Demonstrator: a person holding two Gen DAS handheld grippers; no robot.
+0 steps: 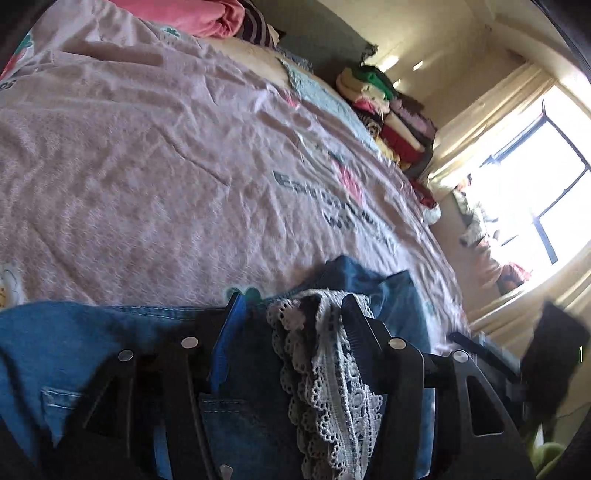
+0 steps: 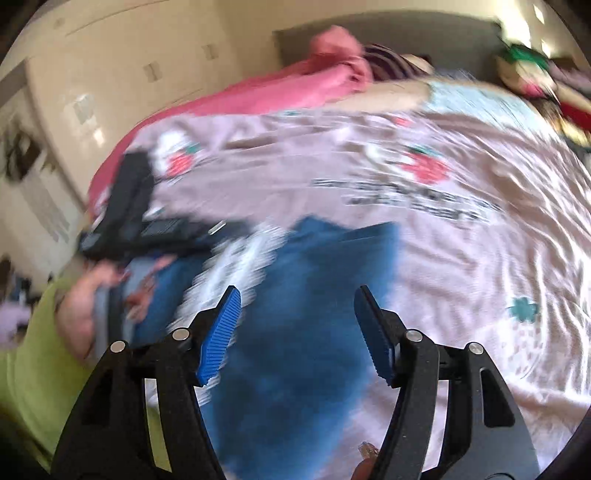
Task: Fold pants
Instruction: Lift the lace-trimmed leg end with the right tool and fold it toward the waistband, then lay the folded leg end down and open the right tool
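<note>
- Here, from the left wrist view, we see the left gripper [image 1: 295, 306] clamped on the jeans [image 1: 236, 417]: denim and a band of white lace trim [image 1: 325, 369] are bunched between its two fingers [image 1: 354, 321].
- We note the jeans spread to the left and ahead of that gripper, lying on the bed, with a back pocket visible between the fingers.
- The bed carries a pale pink sheet [image 1: 129, 166] printed with dark lettering and strawberries; the sheet is wrinkled.
- At the head of the bed we record a pink blanket [image 1: 199, 14] and a striped item just beside it.
- Along the far edge of the bed stands a pile of folded clothes [image 1: 384, 110], near a bright window [image 1: 535, 177].
- From the right wrist view, we see the right gripper [image 2: 297, 332] with its blue pads [image 2: 221, 339] well apart and nothing between them.
- It hangs over the jeans [image 2: 295, 332]; the view is blurred, so we cannot tell whether the pads touch the cloth.
- In the same view the left gripper [image 2: 229, 227] appears at the left, reaching onto the jeans near the lace trim [image 2: 240, 258]; its body is black and smeared by blur.
- We see the person's left hand [image 2: 81, 314] behind that gripper, with a green sleeve [image 2: 29, 369] at the frame edge.
- A cream wardrobe [image 2: 110, 66] stands beyond the bed.
</note>
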